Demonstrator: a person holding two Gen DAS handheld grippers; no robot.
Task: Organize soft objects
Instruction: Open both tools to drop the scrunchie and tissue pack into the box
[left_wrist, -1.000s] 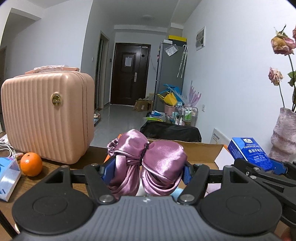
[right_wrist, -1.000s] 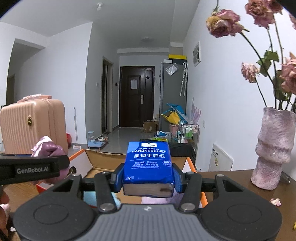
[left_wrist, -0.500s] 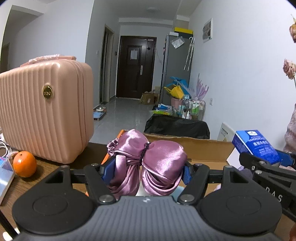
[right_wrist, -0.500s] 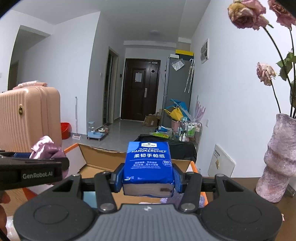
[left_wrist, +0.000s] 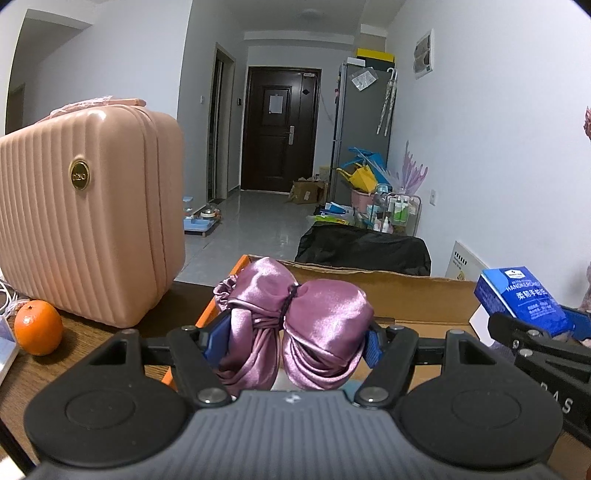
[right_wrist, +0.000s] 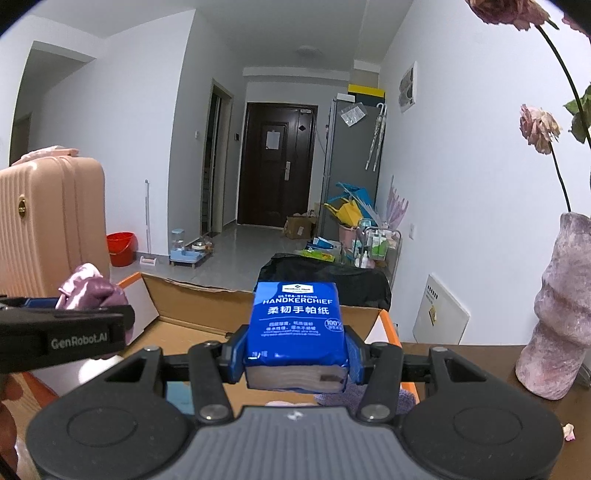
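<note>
While the pink suitcase (left_wrist: 88, 214) stands at the left on the table (left_wrist: 92, 332), I hold both loads over the open cardboard box (right_wrist: 207, 306): my left gripper (left_wrist: 291, 341) pinches the purple satin bundle (left_wrist: 295, 325), my right gripper (right_wrist: 295, 354) clamps the blue handkerchief pack (right_wrist: 297, 328).

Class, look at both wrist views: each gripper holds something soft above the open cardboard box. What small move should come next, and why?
Probably lower both loads into the open cardboard box. The left gripper clamps the purple satin cloth bundle and the right gripper the blue handkerchief tissue pack, both above the box, not yet inside.
</note>
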